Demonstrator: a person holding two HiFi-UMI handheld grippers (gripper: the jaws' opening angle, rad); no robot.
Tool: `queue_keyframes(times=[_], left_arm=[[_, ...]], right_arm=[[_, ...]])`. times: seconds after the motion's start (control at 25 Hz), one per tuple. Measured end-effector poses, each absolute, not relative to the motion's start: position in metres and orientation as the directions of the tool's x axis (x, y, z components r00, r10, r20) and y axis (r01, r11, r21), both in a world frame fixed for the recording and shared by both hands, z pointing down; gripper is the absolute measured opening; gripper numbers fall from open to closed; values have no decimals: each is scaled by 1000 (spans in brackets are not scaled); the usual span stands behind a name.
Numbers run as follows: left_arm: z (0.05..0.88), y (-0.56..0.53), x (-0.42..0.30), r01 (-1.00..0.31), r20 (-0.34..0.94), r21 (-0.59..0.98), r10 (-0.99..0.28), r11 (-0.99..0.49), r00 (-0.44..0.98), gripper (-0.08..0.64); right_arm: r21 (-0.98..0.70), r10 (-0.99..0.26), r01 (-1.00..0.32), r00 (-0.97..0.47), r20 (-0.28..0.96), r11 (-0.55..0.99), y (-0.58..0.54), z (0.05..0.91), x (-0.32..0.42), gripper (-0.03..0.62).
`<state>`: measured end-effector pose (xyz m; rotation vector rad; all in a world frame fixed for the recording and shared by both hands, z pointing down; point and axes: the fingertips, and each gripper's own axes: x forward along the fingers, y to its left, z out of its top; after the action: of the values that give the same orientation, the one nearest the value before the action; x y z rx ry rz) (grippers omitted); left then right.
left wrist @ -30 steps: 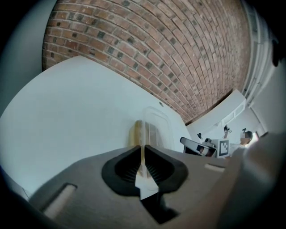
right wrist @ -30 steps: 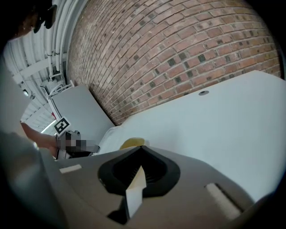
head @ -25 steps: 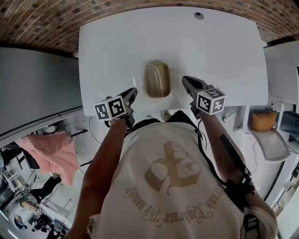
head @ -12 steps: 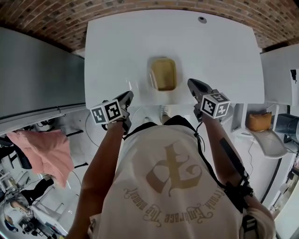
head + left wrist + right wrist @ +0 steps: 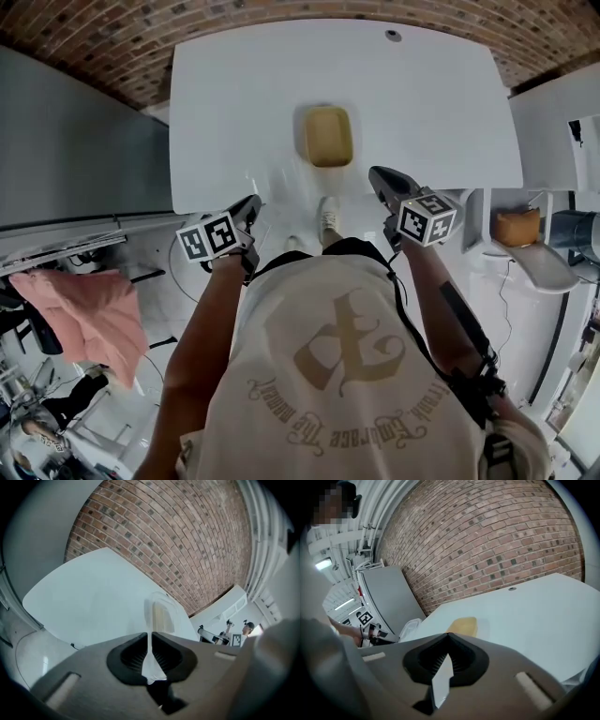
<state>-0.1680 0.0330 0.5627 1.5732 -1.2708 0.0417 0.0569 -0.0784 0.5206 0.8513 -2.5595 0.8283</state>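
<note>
A clear plastic container (image 5: 327, 136) with a tan filling lies on the white table (image 5: 225, 94), near its front edge. It also shows in the left gripper view as the container (image 5: 159, 616) and in the right gripper view as the container (image 5: 463, 625). My left gripper (image 5: 251, 204) is shut and holds nothing; it hangs just off the table's front edge, left of the container. My right gripper (image 5: 378, 176) is shut and empty too, at the front edge to the container's right. Both the left gripper (image 5: 149, 637) and the right gripper (image 5: 449, 637) point toward the container, apart from it.
A brick wall (image 5: 281, 9) runs behind the table. A grey panel (image 5: 75, 150) stands to the left, with a pink cloth (image 5: 84, 309) on the floor below it. A second white table (image 5: 562, 122) and a chair with a tan cushion (image 5: 516, 228) are at the right.
Both grippers have drawn back from beside the container to the table's front edge and beyond. The container now lies farther ahead of them. Both stay shut.
</note>
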Motion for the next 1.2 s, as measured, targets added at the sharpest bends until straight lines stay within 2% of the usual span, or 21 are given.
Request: queue_keyframes(times=[0.88,1.2], left_arm=[[577,86,-153,-703,558,709,-651,52,515,31],[568,84,-156,-705,545,709,-649,17,532,31]], right_arm=[[-364,-464,-636,-759,458,680,17,519,62,8],[-356,-488,-650,-750,447,672,21,511,61,8]])
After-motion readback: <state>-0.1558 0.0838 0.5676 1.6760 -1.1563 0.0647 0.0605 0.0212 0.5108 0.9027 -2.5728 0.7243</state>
